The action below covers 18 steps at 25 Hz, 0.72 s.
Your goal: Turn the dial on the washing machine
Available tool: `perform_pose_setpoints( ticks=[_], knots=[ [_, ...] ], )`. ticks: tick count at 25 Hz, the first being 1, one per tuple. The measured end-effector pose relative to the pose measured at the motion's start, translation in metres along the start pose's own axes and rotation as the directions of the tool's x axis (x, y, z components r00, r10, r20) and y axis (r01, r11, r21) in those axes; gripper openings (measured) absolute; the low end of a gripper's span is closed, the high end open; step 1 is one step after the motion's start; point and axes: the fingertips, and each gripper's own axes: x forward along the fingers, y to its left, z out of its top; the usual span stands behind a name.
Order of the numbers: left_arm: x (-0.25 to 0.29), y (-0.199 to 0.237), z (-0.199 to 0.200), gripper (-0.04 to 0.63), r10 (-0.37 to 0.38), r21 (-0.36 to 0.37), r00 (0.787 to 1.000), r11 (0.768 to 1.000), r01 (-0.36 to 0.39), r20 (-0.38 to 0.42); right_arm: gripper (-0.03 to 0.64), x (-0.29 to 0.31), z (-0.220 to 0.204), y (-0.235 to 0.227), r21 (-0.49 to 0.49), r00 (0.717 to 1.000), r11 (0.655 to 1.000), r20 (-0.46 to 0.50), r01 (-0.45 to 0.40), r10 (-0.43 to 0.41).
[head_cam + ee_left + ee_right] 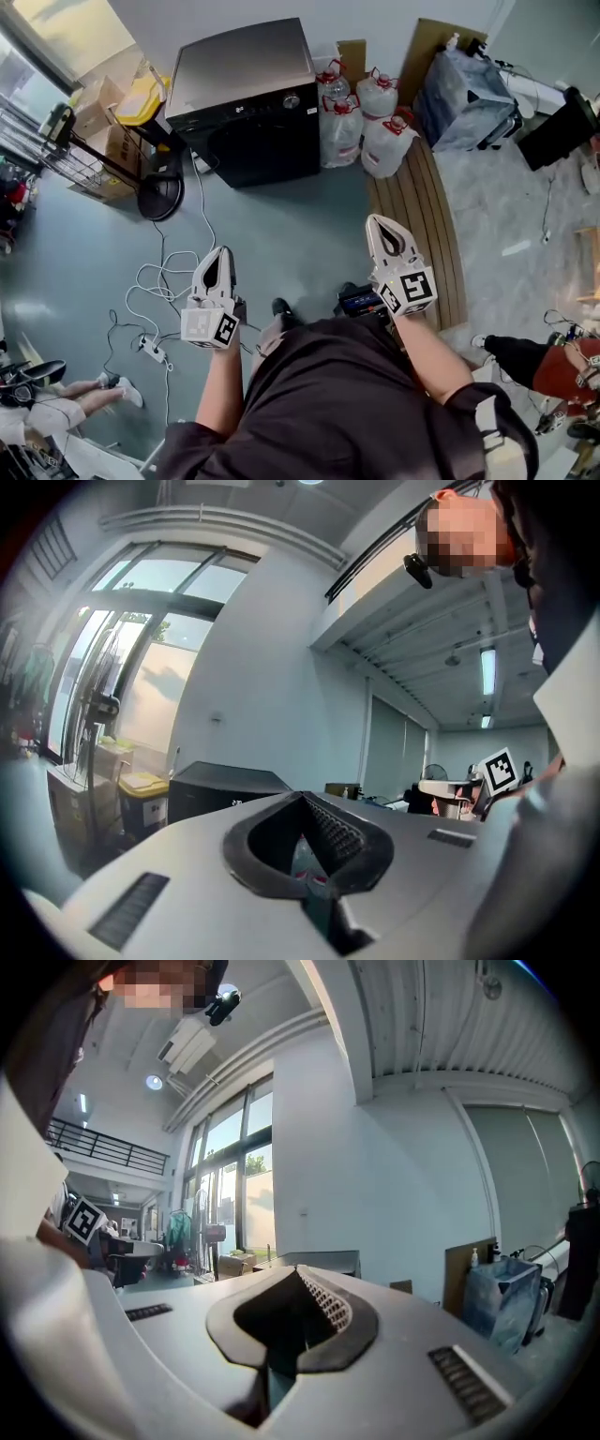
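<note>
The washing machine (246,98), black with a grey top, stands on the floor at the far side of the room. Its small round dial (292,101) sits at the right of the front panel. My left gripper (226,250) is held low and well short of the machine, jaws shut with nothing between them. My right gripper (373,219) is level with it on the right, also shut and empty, pointing toward the machine. In the left gripper view the left gripper (302,796) shows the machine (220,794) far ahead. The right gripper (298,1269) has the machine's top (339,1258) just above its tips.
Several water jugs (364,120) stand right of the machine, next to a wooden slatted board (419,220). White cables (161,281) and a power strip (150,350) lie on the floor at left. A fan base (159,197), cardboard boxes (101,131) and a blue bag (464,98) line the edges.
</note>
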Motion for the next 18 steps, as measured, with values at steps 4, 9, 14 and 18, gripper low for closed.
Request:
perform_pose_setpoints(
  ticks=[4, 9, 14, 18],
  knots=[
    [-0.028, 0.042, -0.004, 0.015, -0.017, -0.038, 1.000, 0.999, 0.016, -0.004, 0.021, 0.018, -0.006, 0.057, -0.016, 1.000, 1.000, -0.015, -0.007, 0.006],
    [-0.057, 0.091, -0.006, 0.015, 0.001, -0.038, 1.000, 0.999, -0.001, -0.002, 0.021, 0.039, -0.014, 0.113, -0.031, 0.999, 0.999, -0.035, -0.026, 0.025],
    [-0.064, 0.121, -0.009, 0.015, 0.001, -0.066, 1.000, 0.998, -0.001, -0.009, 0.021, 0.054, -0.022, 0.151, -0.038, 0.998, 0.999, -0.057, -0.023, 0.021],
    [-0.061, 0.126, -0.023, 0.015, -0.013, -0.049, 0.999, 0.999, 0.010, -0.053, 0.020, 0.059, -0.033, 0.169, -0.046, 0.997, 0.999, -0.081, -0.023, 0.019]
  ],
)
